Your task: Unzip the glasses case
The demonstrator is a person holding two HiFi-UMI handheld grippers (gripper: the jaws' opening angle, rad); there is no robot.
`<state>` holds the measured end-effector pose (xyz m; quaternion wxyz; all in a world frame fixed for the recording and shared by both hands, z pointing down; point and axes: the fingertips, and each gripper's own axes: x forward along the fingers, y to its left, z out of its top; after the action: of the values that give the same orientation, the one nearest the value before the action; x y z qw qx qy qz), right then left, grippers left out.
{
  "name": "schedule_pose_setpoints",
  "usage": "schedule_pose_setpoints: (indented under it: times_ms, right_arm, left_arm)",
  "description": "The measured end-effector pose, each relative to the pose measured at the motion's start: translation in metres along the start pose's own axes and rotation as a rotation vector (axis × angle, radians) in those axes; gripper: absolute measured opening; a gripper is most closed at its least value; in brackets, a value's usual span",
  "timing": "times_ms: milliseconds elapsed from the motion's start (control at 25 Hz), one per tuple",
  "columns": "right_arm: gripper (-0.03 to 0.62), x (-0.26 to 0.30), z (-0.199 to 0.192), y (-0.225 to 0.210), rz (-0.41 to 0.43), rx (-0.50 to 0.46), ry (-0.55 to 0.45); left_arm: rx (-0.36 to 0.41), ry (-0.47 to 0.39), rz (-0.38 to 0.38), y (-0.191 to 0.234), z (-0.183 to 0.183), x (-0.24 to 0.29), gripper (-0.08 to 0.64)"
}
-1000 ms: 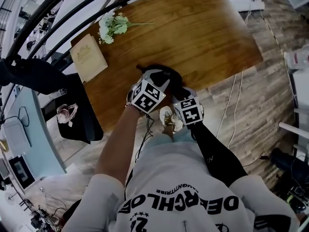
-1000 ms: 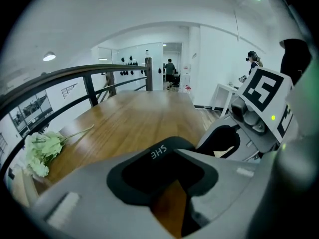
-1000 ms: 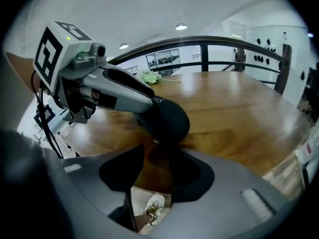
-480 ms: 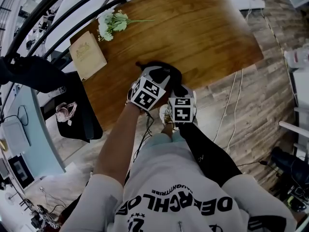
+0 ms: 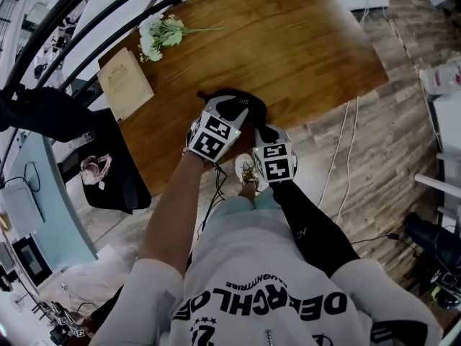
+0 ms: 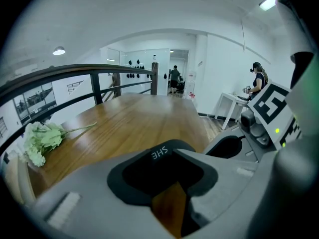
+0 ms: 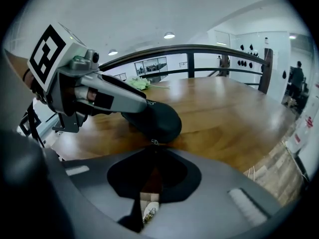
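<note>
Surface: wooden table [image 5: 302, 42] beside a dark railing [image 5: 86, 20], flowers [image 5: 158, 34] and book [image 5: 124, 83] far left | Case: black glasses case [image 7: 158, 119] near the front edge | Left gripper [image 6: 167, 154]: clamped across the case | Right gripper [image 7: 153, 147]: jaws just closing, pinching the zipper pull [image 7: 154, 142] at the case's end

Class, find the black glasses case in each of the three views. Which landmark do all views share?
Head view: glasses case at centre, by the table's near edge.
Left gripper view: case bottom centre, close up.
Right gripper view: case centre, slightly left.
Shared landmark: the white flowers on the table.
</note>
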<state>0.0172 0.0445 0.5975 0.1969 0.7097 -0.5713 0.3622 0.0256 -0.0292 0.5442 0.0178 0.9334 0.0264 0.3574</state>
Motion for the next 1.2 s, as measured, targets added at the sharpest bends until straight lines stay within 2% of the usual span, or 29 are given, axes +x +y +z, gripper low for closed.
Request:
schedule_pose_setpoints:
  times_ms: [440, 760, 840, 1200]
  right_arm:
    - [0.049, -0.005, 0.004, -0.004, -0.051, -0.106, 0.005]
    - [0.051, -0.007, 0.004, -0.026, -0.100, -0.099, 0.036]
    - [0.051, -0.007, 0.006, -0.026, -0.099, -0.113, 0.039]
    - [0.051, -0.001, 0.013, -0.040, -0.115, -0.181, 0.052]
  left_arm:
    - [0.001, -0.009, 0.000, -0.001, 0.001, -0.001, 0.135]
    - [-0.009, -0.035, -0.005, 0.000, 0.002, 0.000, 0.133]
    - [-0.021, -0.040, -0.002, 0.001, 0.001, -0.001, 0.115]
    - [-0.016, -0.031, -0.020, 0.000, 0.000, 0.001, 0.115]
